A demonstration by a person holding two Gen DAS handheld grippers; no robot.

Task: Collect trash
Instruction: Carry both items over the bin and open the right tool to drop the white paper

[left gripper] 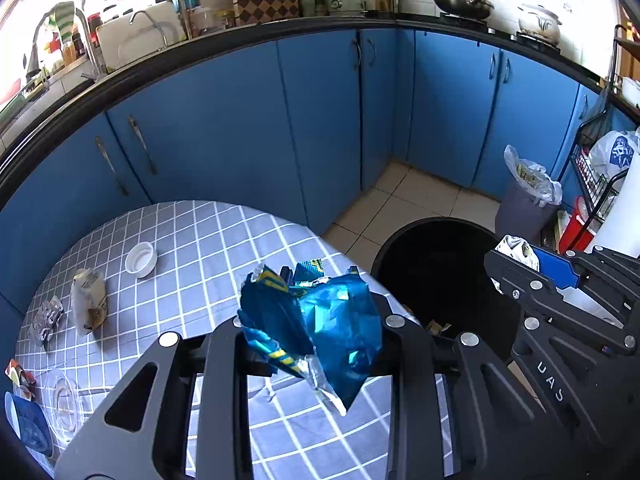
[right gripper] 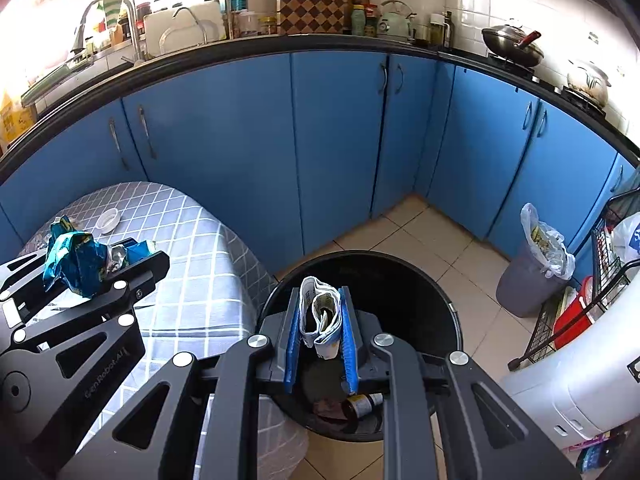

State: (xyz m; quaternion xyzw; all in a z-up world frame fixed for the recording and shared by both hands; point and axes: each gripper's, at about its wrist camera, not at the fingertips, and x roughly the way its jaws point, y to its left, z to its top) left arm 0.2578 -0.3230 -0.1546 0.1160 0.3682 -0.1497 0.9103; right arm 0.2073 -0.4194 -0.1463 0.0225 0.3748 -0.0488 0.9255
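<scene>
The left gripper point(left gripper: 316, 320) clamps a crumpled blue foil wrapper point(left gripper: 320, 320) between its jaws, above the near edge of a table point(left gripper: 208, 240) covered in a grey checked cloth. Seen from the right wrist, the same wrapper point(right gripper: 78, 260) bulges out of the left gripper point(right gripper: 100, 268) over the table point(right gripper: 192, 280).

The right gripper point(right gripper: 322, 328) pinches a folded white paper packet point(right gripper: 320, 316) between its blue pads point(right gripper: 347, 340), jaws drawn narrow on it. It hangs directly over the open mouth of a black bin point(right gripper: 440, 292), which stands on the tiled floor just right of the table. Inside the bin, below the gripper, lie a brown bottle point(right gripper: 362, 404) and some darker scraps. From the left wrist the right gripper point(left gripper: 520, 260) appears to the right, the packet point(left gripper: 516, 250) showing at its tip, with the bin point(left gripper: 432, 264) between the two grippers.

More trash waits on the table ahead and left of the left gripper: a white cap point(left gripper: 141, 259), a pale pouch point(left gripper: 89, 300) lying on its side, a crushed silver wrapper point(left gripper: 46, 318) and a coloured scrap point(left gripper: 16, 374) at the cloth's edge. A clear glass point(left gripper: 62, 404) and a blue item point(left gripper: 28, 424) sit at the lower left.

Beyond the bin, a grey bin point(right gripper: 528, 280) lined with a plastic bag holds rubbish beside a black wire rack point(right gripper: 568, 320). Blue cabinets point(right gripper: 340, 140) run along the back.
</scene>
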